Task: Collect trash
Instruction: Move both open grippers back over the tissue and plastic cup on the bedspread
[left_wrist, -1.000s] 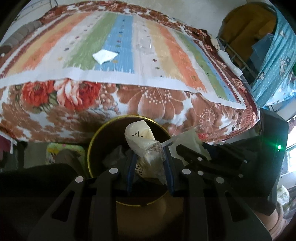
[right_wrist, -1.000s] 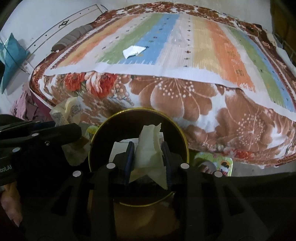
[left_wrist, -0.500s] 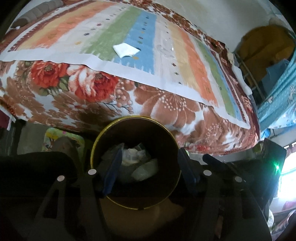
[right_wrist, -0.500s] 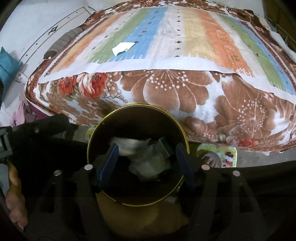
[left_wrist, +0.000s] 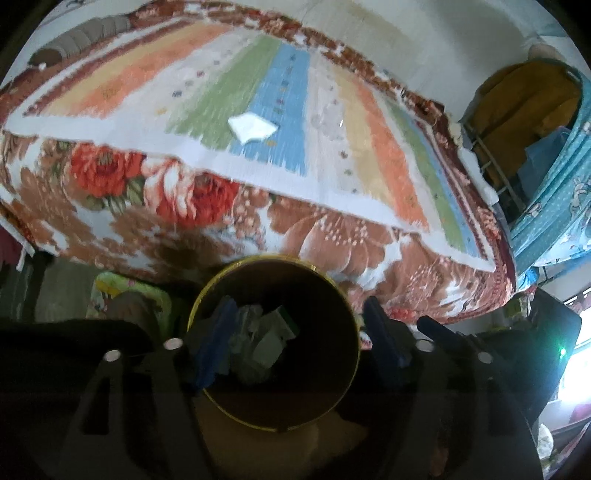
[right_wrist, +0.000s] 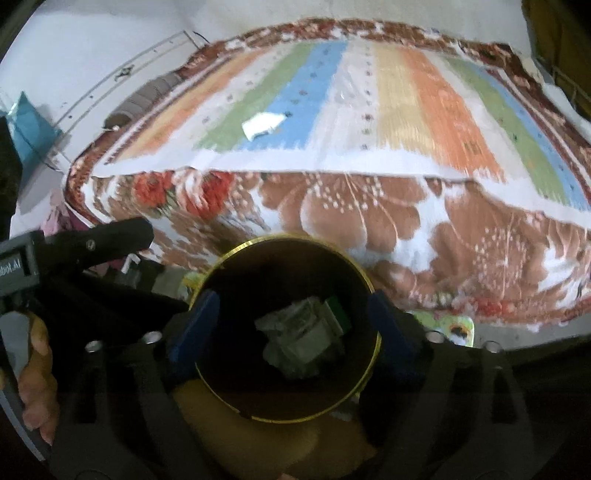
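Observation:
A dark round bin with a gold rim (left_wrist: 273, 259) (right_wrist: 284, 237) stands on the floor against the bed. Crumpled wrappers and paper (left_wrist: 266, 339) (right_wrist: 306, 339) lie inside it. My left gripper (left_wrist: 299, 328) hangs over the bin's mouth, its jaws opening, with nothing between its blue pads. My right gripper (right_wrist: 291, 325) hovers over the same bin, jaws also opening and bare. A white scrap of paper (left_wrist: 253, 127) (right_wrist: 264, 123) lies on the striped bedspread, far beyond both grippers. A clear plastic piece (left_wrist: 328, 122) lies to its right.
The bed with its floral blanket (left_wrist: 177, 206) fills the view behind the bin. In the right wrist view the left gripper's body (right_wrist: 103, 240) and a hand (right_wrist: 33, 369) are at the left. A rack with clothes (left_wrist: 517, 110) and a blue curtain (left_wrist: 554, 206) stand at the right.
Both grippers held crumpled trash over the bin a second ago. Both have spread their jaws, and the pieces now lie inside the bin. The left view has shifted a little.

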